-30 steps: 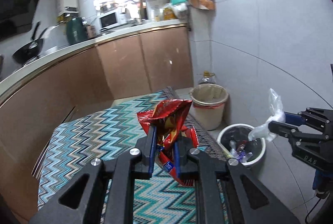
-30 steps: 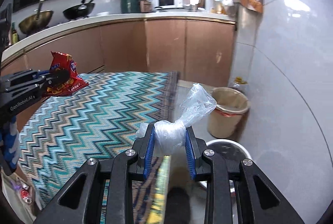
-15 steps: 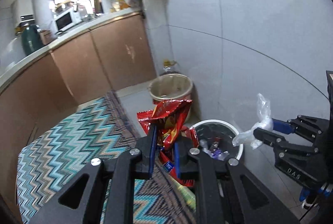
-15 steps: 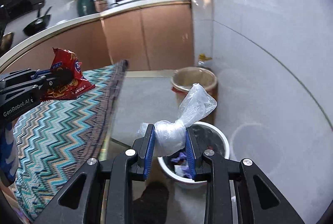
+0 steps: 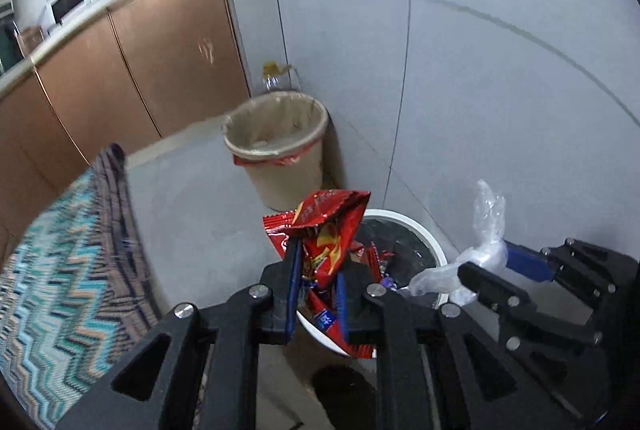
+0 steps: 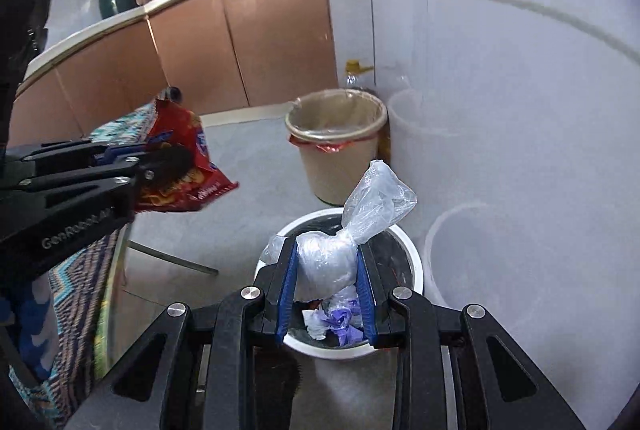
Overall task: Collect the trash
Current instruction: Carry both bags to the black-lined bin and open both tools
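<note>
My left gripper [image 5: 316, 270] is shut on a crumpled red snack wrapper [image 5: 328, 226] and holds it over the near rim of a white bin [image 5: 420, 230] on the floor. My right gripper [image 6: 326, 270] is shut on a knotted clear plastic bag [image 6: 336, 254], held above the same white bin [image 6: 412, 254], which holds purple and white scraps [image 6: 340, 322]. The red wrapper [image 6: 180, 158] and left gripper [image 6: 160, 166] show at the left of the right wrist view. The right gripper [image 5: 476, 270] with its bag [image 5: 484, 230] shows at the right of the left wrist view.
A beige bin with a liner [image 5: 280, 150] stands behind the white bin against the tiled wall [image 5: 480, 70], a bottle [image 5: 276, 78] behind it. A zigzag cloth-covered table [image 5: 60, 270] is at the left. Brown cabinets [image 5: 140, 78] run along the back.
Both grippers have swung right, away from the zigzag table, and down towards the white bin. Each holds the same item as before.
</note>
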`<state>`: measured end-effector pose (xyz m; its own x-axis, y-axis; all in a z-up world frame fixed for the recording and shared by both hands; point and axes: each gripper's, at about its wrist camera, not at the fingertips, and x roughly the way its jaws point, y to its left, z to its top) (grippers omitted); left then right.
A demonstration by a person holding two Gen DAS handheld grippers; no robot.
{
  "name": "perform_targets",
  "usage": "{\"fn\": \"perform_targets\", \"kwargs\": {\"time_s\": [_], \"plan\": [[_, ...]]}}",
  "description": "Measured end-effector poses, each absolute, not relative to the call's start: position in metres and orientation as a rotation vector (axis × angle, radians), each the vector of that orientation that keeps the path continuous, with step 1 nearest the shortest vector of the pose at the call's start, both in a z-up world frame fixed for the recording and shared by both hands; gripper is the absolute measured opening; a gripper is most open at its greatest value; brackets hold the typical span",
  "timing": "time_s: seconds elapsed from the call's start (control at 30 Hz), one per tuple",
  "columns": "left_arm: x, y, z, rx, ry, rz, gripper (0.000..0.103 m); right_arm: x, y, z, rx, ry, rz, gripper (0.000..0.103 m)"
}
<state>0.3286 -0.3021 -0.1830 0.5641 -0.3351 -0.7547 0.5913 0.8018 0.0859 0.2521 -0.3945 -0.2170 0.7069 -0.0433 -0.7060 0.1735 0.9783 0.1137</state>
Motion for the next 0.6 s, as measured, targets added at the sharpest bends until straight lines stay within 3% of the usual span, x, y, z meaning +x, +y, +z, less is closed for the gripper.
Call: {"fn": "perform_targets", "kwargs": {"time_s": [0.23,0.5,0.6], "plan": [[0.363,-0.323,-0.217,0.333,0.882,-0.540,0.018,0.284,-0.405,-0.244,0.183,0.834,-0.151,0.028],[0.384,-0.330,-0.242,0.251,0.976,-0.557,0.033,0.307,-0.418,-0.276,0.163,0.901,-0.181,0.032],[0.387,-0.332,-0.245,0.232,0.990,-0.570,0.034,0.313,-0.423,-0.285,0.165,0.914,-0.188,0.035]]}}
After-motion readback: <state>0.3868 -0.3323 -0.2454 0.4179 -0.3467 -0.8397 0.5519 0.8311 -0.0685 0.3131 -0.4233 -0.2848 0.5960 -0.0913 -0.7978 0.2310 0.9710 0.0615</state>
